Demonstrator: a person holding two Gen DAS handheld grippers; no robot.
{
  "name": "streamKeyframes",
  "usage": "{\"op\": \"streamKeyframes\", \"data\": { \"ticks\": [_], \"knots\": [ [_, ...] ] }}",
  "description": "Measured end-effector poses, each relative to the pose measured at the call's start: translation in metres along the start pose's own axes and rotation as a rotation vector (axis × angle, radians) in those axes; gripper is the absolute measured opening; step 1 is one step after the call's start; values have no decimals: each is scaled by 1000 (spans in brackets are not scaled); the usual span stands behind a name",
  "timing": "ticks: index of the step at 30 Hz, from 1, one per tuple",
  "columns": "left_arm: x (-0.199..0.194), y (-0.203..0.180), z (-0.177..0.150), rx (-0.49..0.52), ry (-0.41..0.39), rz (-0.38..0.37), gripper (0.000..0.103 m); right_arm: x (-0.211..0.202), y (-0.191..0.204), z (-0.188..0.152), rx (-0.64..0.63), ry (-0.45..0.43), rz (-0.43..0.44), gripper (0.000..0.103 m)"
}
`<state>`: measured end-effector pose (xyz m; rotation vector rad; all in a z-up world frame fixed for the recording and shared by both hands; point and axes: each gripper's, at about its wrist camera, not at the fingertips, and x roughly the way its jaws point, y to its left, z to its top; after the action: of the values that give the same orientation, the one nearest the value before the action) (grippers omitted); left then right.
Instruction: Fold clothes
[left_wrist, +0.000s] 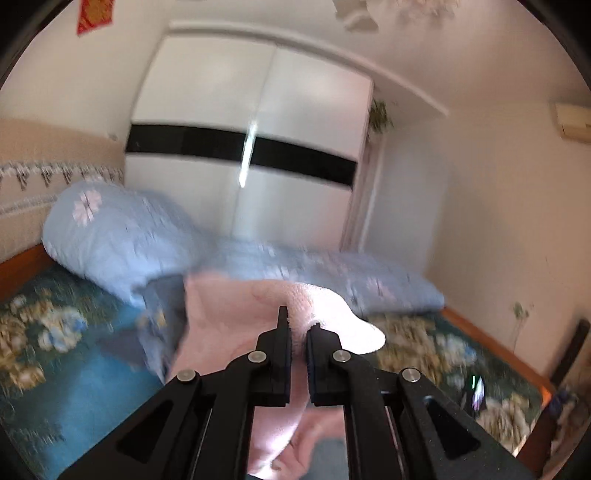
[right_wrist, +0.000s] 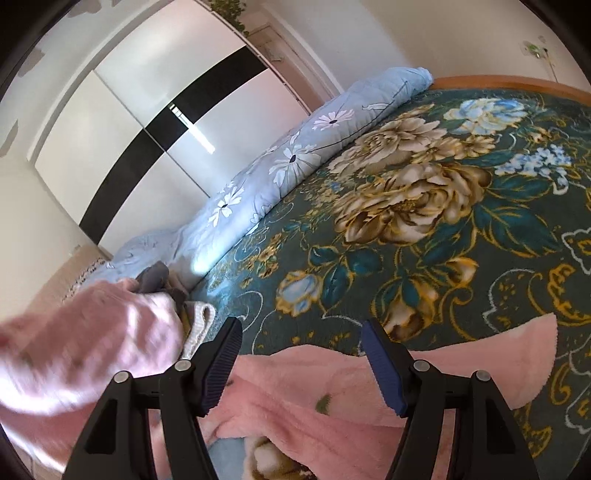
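Observation:
A fluffy pink garment (left_wrist: 229, 317) hangs lifted over the bed, pinched in my left gripper (left_wrist: 298, 320), which is shut on a fold of it. The picture is blurred by movement. In the right wrist view the same pink garment (right_wrist: 295, 402) lies partly spread on the floral bedspread (right_wrist: 424, 206), with a blurred raised part at the left. My right gripper (right_wrist: 301, 332) stands open just above the garment's far edge, nothing between its fingers.
A rolled light-blue flowered quilt (right_wrist: 295, 155) lies along the bed's far side (left_wrist: 122, 236). A grey and cream pile of clothes (right_wrist: 177, 295) sits near it. A white wardrobe with a black band (left_wrist: 243, 147) stands behind the bed. The wooden bed edge (left_wrist: 491, 339) runs at the right.

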<state>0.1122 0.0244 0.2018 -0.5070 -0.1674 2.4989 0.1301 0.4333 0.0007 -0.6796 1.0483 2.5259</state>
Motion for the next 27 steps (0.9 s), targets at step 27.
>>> {"op": "streamKeyframes", "data": {
  "ticks": [27],
  "knots": [
    [57,137,-141,-450,187,469,8,21,21,-13,-75,146,118,71]
  ]
}}
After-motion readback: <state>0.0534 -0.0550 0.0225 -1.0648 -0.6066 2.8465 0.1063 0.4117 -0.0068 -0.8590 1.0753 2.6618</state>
